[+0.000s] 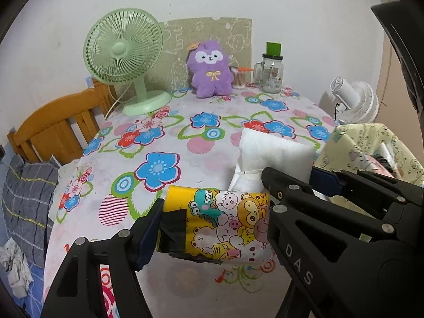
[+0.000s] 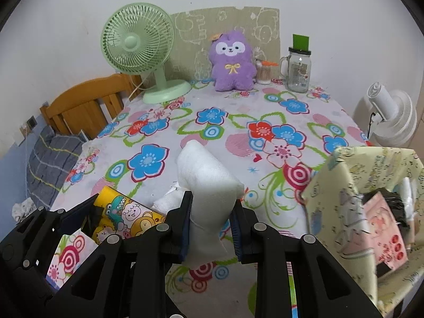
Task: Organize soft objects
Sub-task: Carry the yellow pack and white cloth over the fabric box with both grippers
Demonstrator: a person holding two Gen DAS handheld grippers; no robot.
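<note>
Above the floral cloth point(image 2: 265, 111), left fingers point(image 1: 148, 228) clamp a glossy cartoon roll point(image 1: 225, 225); right fingers point(image 2: 185, 222) pinch spongy white foam point(image 2: 209, 185).

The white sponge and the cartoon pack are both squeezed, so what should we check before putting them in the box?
1. Right gripper shut on white sponge: ok.
2. Left gripper shut on cartoon pack: ok.
3. Storage box opening in view: ok.
4. Room left inside box: cannot tell, things already inside.
5. Sponge squashed at the fingers, might slip: cannot tell.
</note>
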